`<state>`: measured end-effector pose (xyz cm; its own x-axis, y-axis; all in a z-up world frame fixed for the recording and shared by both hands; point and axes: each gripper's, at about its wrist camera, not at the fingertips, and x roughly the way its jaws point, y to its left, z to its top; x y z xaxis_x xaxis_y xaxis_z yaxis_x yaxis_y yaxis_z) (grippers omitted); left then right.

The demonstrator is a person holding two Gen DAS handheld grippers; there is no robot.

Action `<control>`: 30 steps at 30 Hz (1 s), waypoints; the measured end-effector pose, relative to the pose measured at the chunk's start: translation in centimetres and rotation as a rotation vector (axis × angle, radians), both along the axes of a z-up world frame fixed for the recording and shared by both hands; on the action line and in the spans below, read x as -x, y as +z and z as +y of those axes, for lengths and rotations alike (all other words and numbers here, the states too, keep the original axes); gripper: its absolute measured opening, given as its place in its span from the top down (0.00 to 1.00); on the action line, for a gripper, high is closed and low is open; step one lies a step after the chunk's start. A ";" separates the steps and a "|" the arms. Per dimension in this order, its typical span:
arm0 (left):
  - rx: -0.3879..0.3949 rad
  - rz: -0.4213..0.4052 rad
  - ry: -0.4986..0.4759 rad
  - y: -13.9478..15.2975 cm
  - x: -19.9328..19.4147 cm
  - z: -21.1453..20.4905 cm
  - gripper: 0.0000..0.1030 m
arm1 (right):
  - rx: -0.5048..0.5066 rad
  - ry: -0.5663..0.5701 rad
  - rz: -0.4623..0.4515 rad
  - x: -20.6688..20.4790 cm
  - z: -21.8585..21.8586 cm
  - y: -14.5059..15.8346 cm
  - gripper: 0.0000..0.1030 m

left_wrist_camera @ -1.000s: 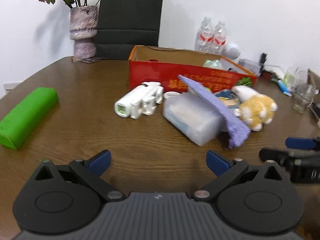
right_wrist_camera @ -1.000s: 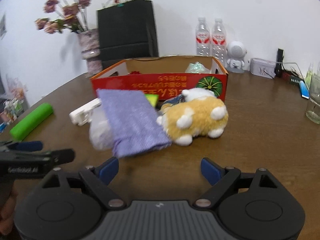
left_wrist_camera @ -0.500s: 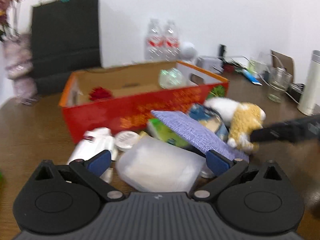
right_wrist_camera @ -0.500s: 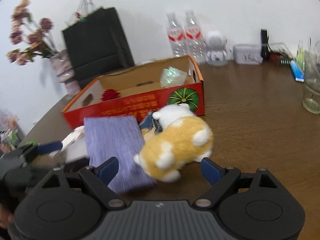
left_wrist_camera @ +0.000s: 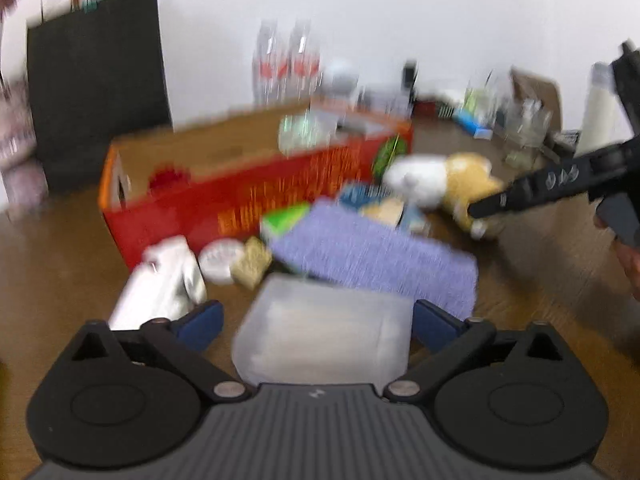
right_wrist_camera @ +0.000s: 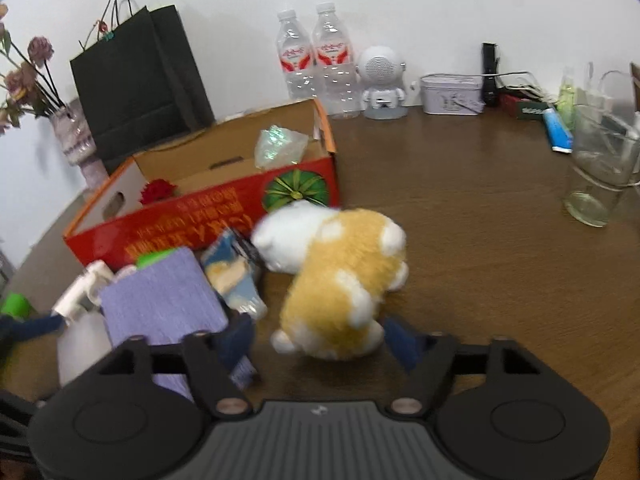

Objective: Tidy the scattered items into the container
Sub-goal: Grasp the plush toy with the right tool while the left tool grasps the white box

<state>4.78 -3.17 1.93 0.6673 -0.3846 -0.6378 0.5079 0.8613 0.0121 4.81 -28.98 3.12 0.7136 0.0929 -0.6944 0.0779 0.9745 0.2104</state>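
Note:
A red cardboard box stands open on the table, with a red flower and a crinkly clear packet inside. In front lie a yellow-and-white plush toy, a purple cloth, a translucent plastic box, a white device and a blue snack packet. My left gripper is open, its blue pads either side of the translucent box. My right gripper is open around the plush toy's near end. The left wrist view is blurred.
A black paper bag, a vase of flowers, two water bottles, a white robot speaker and a tin stand at the back. A glass stands at the right. A green roll lies far left.
Both grippers have moved forward. The left now straddles the translucent box; the right now straddles the plush toy, and its jaws have narrowed somewhat.

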 end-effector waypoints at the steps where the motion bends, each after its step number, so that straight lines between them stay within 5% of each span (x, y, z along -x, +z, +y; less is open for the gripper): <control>1: -0.007 0.020 -0.004 -0.3 0.0 -0.1 0.11 | 0.003 -0.016 0.004 -0.6 0.2 -0.1 0.22; 3: -0.026 0.018 0.002 -0.7 0.6 0.0 0.13 | 0.025 -0.022 0.010 -2.0 0.8 -0.7 0.25; 4: -0.032 0.012 0.013 -0.7 0.9 0.1 0.14 | 0.052 -0.036 0.029 -2.8 1.0 -1.4 0.50; 5: -0.038 0.004 0.025 -0.5 1.4 0.2 0.14 | 0.079 -0.051 0.041 -3.0 1.1 -1.9 0.54; 9: 0.000 -0.071 0.061 1.6 4.3 1.8 0.15 | 0.045 -0.026 0.010 -0.9 0.2 -1.3 0.57; 13: 0.087 -0.120 0.114 5.7 4.1 2.8 0.15 | 0.034 0.023 -0.082 1.4 -0.1 2.4 0.57; 17: 0.155 -0.110 0.223 10.5 -2.5 2.1 0.15 | 0.054 0.123 -0.166 -1.6 0.5 8.2 0.56; 20: 0.201 -0.021 0.316 12.1 -10.8 0.9 0.15 | 0.069 0.197 -0.120 -8.4 1.7 10.5 0.56; 24: 0.094 0.039 0.405 9.8 -20.0 -1.7 0.15 | 0.183 0.251 0.095 -18.2 4.0 8.1 0.56; 30: 0.049 0.172 0.443 4.2 -28.8 -4.0 0.18 | 0.216 0.214 0.239 -23.2 4.1 3.5 0.45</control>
